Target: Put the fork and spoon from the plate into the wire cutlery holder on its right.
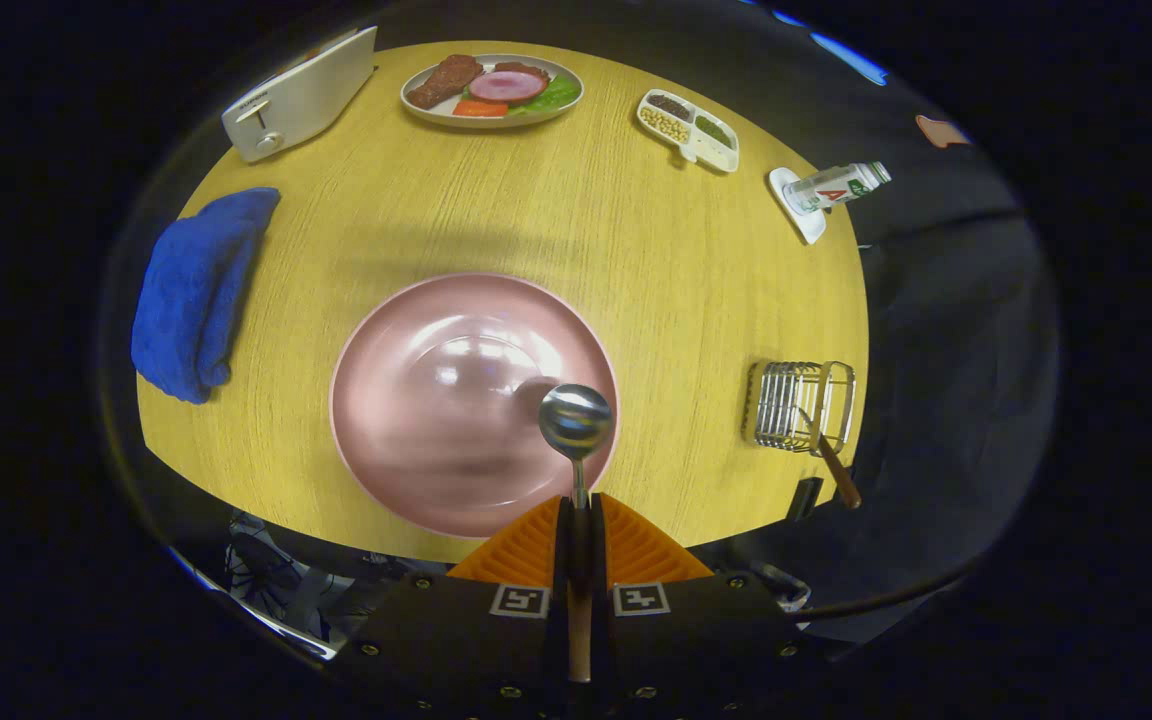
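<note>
One utensil, the spoon [576, 425], is being pinched in the claw [577, 520]: both fingers are pressing together on its handle, with the wooden end of the handle running back between them and the steel bowl pointing forward, just ahead of the fingertips. The spoon's long axis is lying along the claw's own forward line. The bowl is hanging above the near right part of the pink plate [406, 400], which is otherwise looking bare and is sitting on the tabletop [576, 230].

The wire cutlery holder [802, 405] is standing to the right of the plate, near the tabletop's right edge and well apart from the spoon. A wooden-handled utensil, probably the fork [834, 468], is already leaning out of it toward the near edge; its head is hidden in the wires, so this is a judgement.

The coming move is therefore depending on a sideways shift to the right, with the spoon being turned so that its long axis is pointing down into the holder's open top.

Farther out, a blue cloth [194, 290], a toaster [301, 95], a plate of food [492, 90], a divided dish [689, 128] and a bottle [836, 186] are lying around the tabletop's rim.
</note>
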`<state>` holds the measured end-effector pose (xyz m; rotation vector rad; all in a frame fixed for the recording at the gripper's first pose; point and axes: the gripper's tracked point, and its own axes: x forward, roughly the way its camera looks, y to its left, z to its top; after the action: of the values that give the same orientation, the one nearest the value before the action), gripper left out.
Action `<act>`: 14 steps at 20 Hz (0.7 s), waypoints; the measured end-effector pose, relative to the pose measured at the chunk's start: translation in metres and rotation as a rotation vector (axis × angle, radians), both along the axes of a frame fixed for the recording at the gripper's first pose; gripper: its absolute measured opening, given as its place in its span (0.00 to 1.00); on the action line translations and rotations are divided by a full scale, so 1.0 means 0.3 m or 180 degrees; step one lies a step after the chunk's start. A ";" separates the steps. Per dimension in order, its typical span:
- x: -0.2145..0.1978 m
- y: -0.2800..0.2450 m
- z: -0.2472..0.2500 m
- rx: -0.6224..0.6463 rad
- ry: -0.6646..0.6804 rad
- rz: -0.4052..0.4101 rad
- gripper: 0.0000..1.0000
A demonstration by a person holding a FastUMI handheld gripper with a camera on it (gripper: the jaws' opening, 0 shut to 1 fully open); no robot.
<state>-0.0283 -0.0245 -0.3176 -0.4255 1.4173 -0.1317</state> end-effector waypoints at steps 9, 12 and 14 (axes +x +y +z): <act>0.047 -0.258 0.172 -0.0119 -0.0295 -0.0522 0.09; 0.062 -0.363 0.192 -0.0127 -0.0313 -0.0716 0.09; 0.065 -0.437 0.204 -0.0145 -0.0320 -0.0852 0.09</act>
<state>-0.0089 -0.1555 -0.2564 -0.2609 1.3688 -0.3979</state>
